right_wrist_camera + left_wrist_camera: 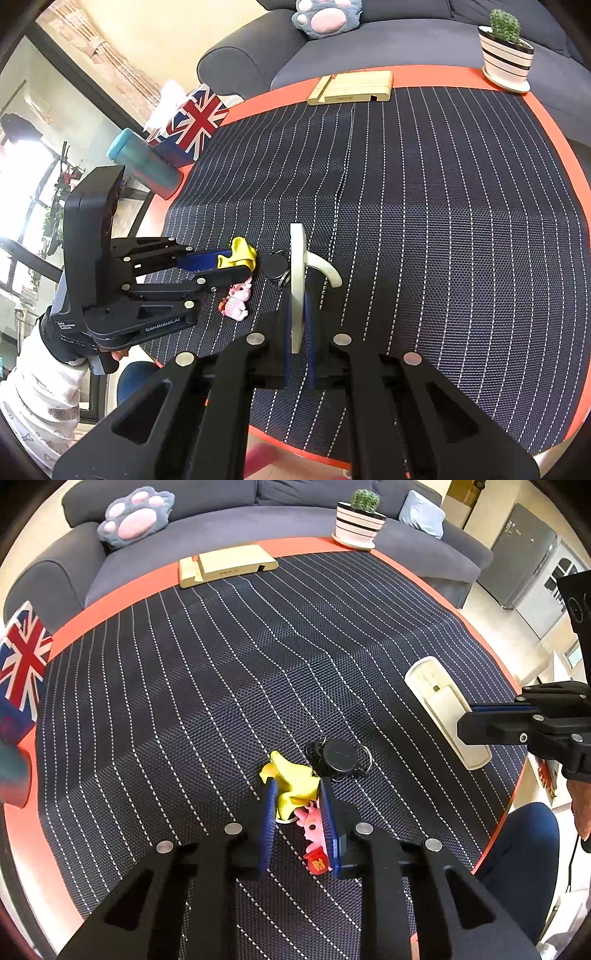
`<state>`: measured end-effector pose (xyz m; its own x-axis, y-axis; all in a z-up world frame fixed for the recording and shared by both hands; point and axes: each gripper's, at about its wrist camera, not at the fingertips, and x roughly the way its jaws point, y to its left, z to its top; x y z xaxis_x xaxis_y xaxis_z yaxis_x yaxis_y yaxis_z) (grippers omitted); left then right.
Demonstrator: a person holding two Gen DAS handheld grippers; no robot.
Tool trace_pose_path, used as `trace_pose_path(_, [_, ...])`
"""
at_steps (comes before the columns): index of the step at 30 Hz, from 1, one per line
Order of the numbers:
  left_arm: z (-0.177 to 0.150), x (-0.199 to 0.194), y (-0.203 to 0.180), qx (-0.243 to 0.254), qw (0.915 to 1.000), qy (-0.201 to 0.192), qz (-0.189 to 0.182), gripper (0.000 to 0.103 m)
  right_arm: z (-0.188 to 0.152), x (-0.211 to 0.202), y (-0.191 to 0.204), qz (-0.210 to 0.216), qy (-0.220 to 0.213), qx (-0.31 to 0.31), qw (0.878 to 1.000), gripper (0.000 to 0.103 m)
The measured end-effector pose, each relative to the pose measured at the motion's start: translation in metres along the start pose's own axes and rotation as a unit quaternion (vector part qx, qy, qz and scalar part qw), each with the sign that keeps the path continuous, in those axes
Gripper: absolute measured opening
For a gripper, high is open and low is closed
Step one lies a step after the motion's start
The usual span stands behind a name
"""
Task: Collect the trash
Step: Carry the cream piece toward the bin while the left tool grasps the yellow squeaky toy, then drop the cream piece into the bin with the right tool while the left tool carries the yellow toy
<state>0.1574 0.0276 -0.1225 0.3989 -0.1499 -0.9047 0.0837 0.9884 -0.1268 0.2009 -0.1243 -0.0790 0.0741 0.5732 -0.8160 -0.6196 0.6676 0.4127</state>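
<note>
A crumpled yellow scrap (284,771) lies on the dark striped mat (221,683), and my left gripper (298,783) is shut on it, its blue pads pressing both sides. Under the gripper lies a pink figurine keychain (312,821), and a black round reel (338,757) rests just beyond the scrap. In the right wrist view the left gripper (236,266) pinches the yellow scrap (240,253), with the pink figurine (238,295) and black reel (275,264) beside it. My right gripper (297,295) is shut on a white flat piece (297,251) held on edge; it also shows as the right gripper (469,716) on the white piece (439,698).
A wooden phone stand (227,566) and a striped cactus pot (360,520) sit at the far edge. A Union Jack box (192,118) and a teal tumbler (147,164) stand at the left. The orange table rim (110,605) borders a grey sofa (221,524).
</note>
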Motion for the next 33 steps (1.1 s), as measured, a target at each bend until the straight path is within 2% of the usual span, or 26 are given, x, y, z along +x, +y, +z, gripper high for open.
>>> trace_pose_path(7, [-0.001,-0.010,-0.001,0.000,0.9998,-0.018,0.007,0.021,0.000,0.000,0.003,-0.003,0.000,-0.007,1.000,0.006])
trace_pose_path(17, [-0.012,-0.048,-0.011,0.003,0.9984,-0.053,0.021,0.021,-0.005,-0.017,0.018,-0.025,-0.011,-0.045,0.999,0.006])
trace_pose_path(33, [-0.055,-0.124,-0.053,0.029,0.9919,-0.124,0.005,0.021,-0.050,-0.074,0.059,-0.039,-0.041,-0.121,0.991,0.006])
